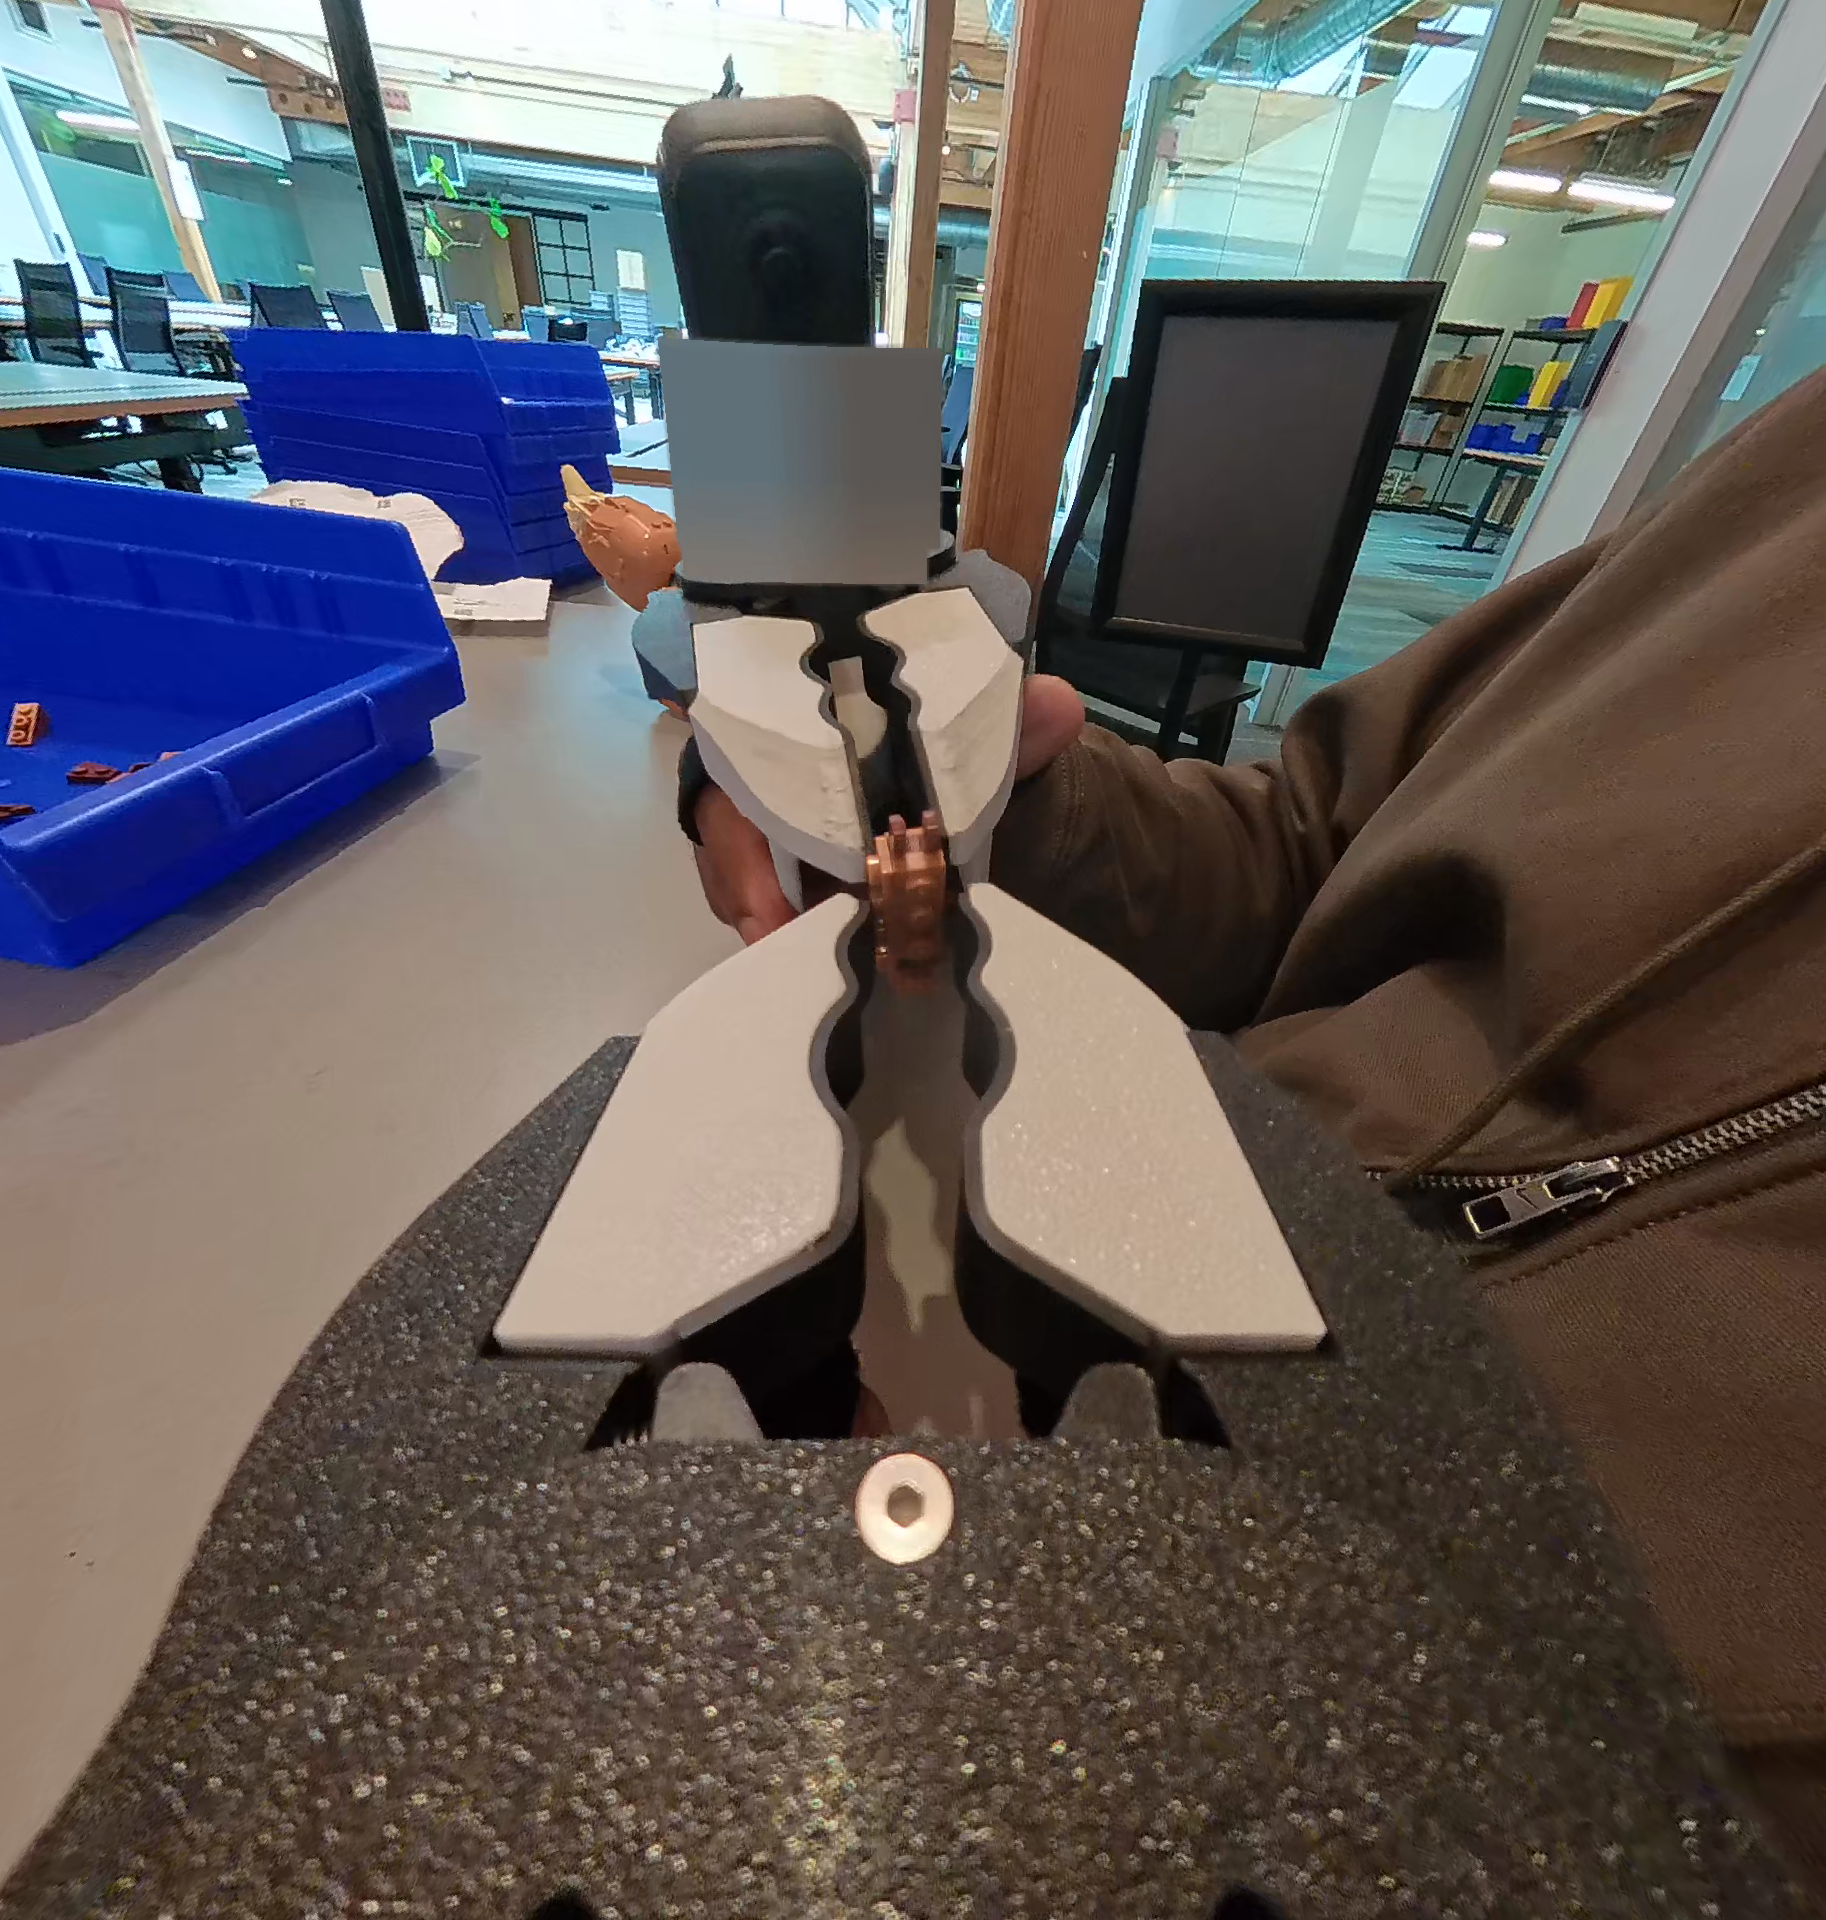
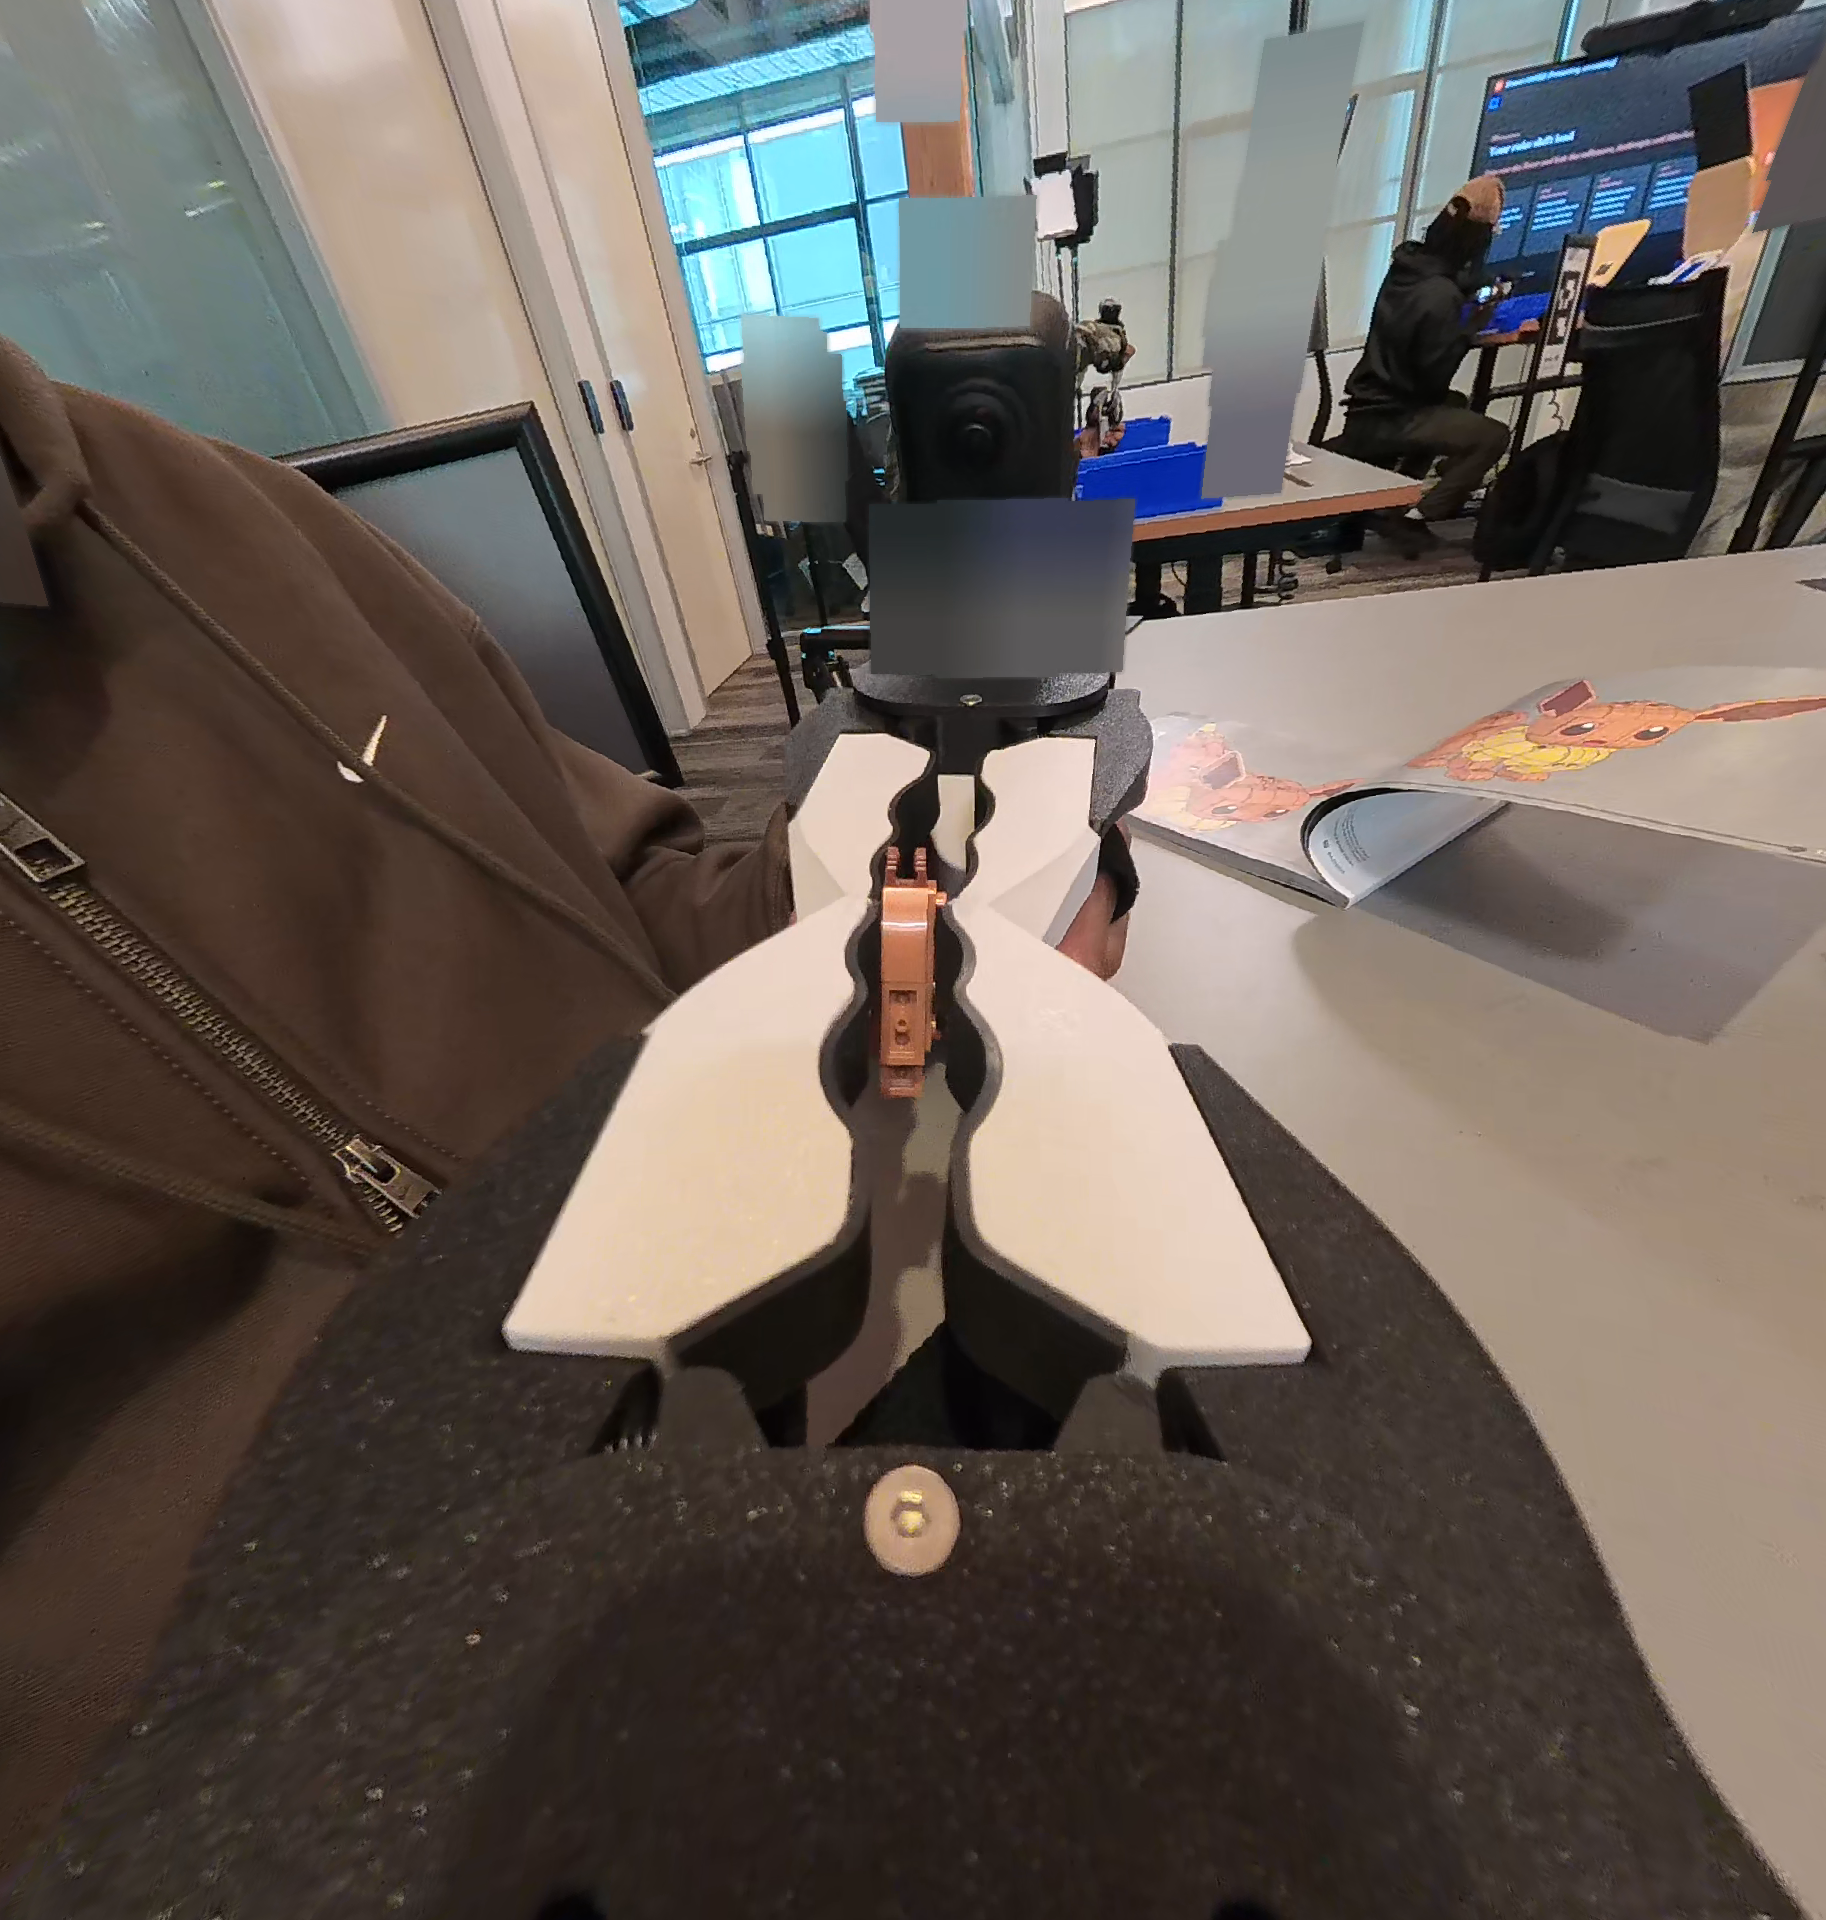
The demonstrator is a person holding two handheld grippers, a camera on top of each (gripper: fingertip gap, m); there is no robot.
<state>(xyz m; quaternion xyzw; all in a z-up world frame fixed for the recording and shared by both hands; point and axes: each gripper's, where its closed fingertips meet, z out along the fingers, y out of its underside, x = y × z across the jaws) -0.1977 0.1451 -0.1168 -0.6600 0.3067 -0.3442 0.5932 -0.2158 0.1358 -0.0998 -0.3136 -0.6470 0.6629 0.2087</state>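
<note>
Big windows, wooden posts and rows of desks fill the office room behind a smooth grey table. On the table sit 2 shiny blue plastic bins — the near one has a few small brown bricks inside — with white papers beside them. On the other side lies an open booklet with glossy pages and pictures of an orange brick animal. A black picture frame stands behind. The left gripper and the right gripper point at each other, tip to tip, above the table edge. Each has 2 wide white fingers with wavy dark inner edges, a bumpy black body and 1 round silver screw. Both sets of jaws are nearly closed, and both pinch the same little brown brick piece, which is made of hard plastic with small prongs on its end. It hangs in the air between the 2 grippers — near the person's chest. A soft brown zip jacket covers the person, and a hand wraps around the far gripper's handle.
</note>
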